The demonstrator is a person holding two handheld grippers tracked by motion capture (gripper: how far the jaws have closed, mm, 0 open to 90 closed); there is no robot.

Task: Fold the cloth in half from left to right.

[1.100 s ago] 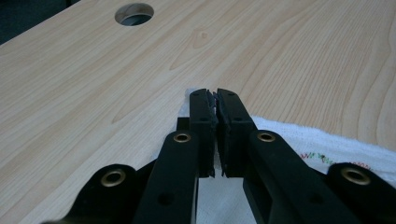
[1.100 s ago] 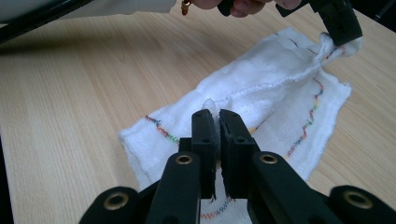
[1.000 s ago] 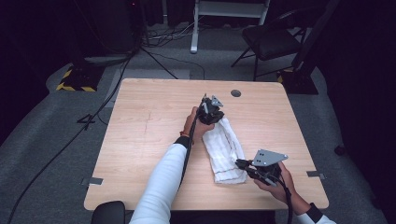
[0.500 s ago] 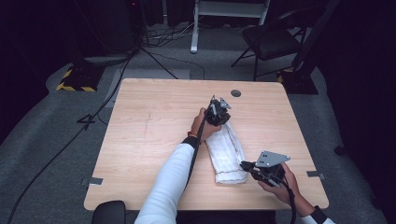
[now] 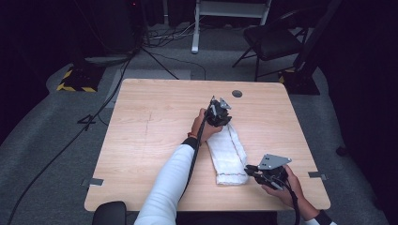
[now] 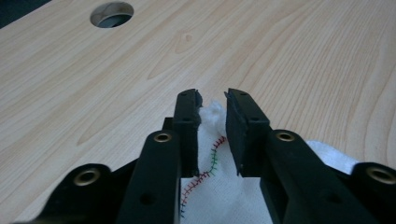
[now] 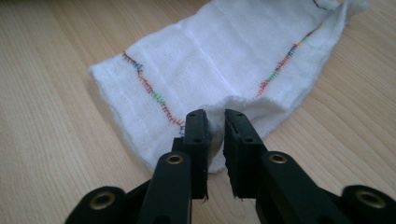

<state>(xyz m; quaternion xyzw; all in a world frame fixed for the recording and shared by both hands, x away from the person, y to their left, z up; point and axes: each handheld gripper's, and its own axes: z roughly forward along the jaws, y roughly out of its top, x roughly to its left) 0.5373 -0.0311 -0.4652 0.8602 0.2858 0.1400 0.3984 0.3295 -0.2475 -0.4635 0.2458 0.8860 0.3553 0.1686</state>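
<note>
One white woven cloth with multicoloured overlock stitching (image 5: 227,154), folded into a long strip, lies on the light wood-grain table (image 5: 155,122). It runs from about the table's middle toward the near right edge.

Grip state:
- Left gripper (image 5: 220,115) is at the cloth's far end. Jaws are pinching a bunched corner of fabric (image 6: 212,140); cloth fills the gap between the pads, stitched hem visible between them.
- Right gripper (image 5: 251,171) is at the cloth's near end, just right of its near corner. Jaws are pressed in on a raised fold of the edge (image 7: 212,126), narrow gap with cloth in it.

Progress, my read: both ends are grabbed, so the acquire step looks done. The cloth is flat on the table, not lifted, apart from the small puckers at each pinch. What's left is the actual manipulation: lift and fold end to end, or stretch and open it out. Can't tell which from this. Nothing of that is done yet.

Counts:
- cloths: 1
- grippers: 2, both engaged on the cloth
- tables: 1, with 1 round cable hole (image 5: 237,93) beyond the cloth's far end
- black folding chair (image 5: 272,40) on the floor behind the table: 1
- white-framed stand (image 5: 230,14) beside that chair: 1
</note>
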